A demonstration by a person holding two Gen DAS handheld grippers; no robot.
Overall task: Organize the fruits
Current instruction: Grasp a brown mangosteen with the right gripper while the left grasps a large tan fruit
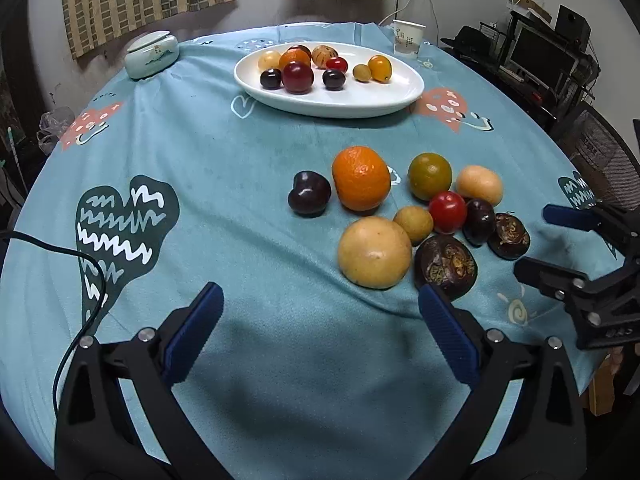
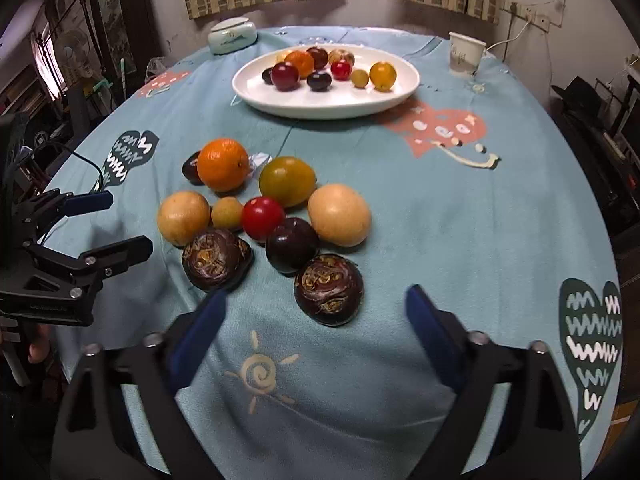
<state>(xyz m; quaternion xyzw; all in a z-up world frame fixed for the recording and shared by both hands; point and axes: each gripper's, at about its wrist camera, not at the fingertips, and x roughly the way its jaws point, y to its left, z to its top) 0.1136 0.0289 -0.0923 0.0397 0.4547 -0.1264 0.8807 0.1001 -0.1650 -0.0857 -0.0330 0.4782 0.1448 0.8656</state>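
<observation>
Ten loose fruits [image 2: 260, 216] crowd together on the table [image 2: 460, 240], well short of the plate [image 2: 326, 106]. Both my right hand-held gripper [image 2: 314, 320] and left hand-held gripper [image 1: 320, 312] gape, empty. Closing on one risks nudging touching neighbours rolling.
</observation>
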